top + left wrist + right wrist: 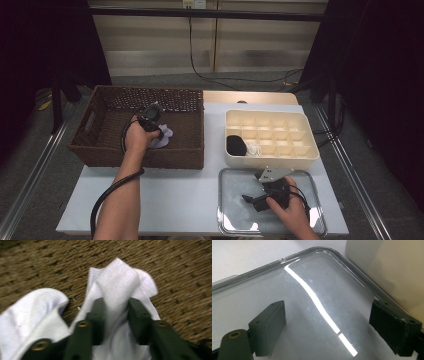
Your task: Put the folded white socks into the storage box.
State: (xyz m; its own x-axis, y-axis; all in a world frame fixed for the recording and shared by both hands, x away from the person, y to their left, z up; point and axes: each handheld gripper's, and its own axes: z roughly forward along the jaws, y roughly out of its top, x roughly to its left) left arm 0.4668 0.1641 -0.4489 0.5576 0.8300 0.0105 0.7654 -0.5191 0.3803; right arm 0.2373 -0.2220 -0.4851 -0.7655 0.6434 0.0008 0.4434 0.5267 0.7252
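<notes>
White sock (117,285) pinched by left gripper (116,312) fingers — hand angled down into basket (185,145).

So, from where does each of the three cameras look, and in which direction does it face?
High view: sits above the person's side of the table, facing forward and down; both forearms enter from the bottom, with the left claw in the wicker basket and the right claw over the metal tray.
Left gripper view: rides on the left claw, looking along its jaws, which pinch a white cloth on the basket floor.
Right gripper view: rides on the right claw, looking down at the tray; jaws wide apart.
Shared: the high and left gripper views show the cloth; the high and right gripper views show the tray.
</notes>
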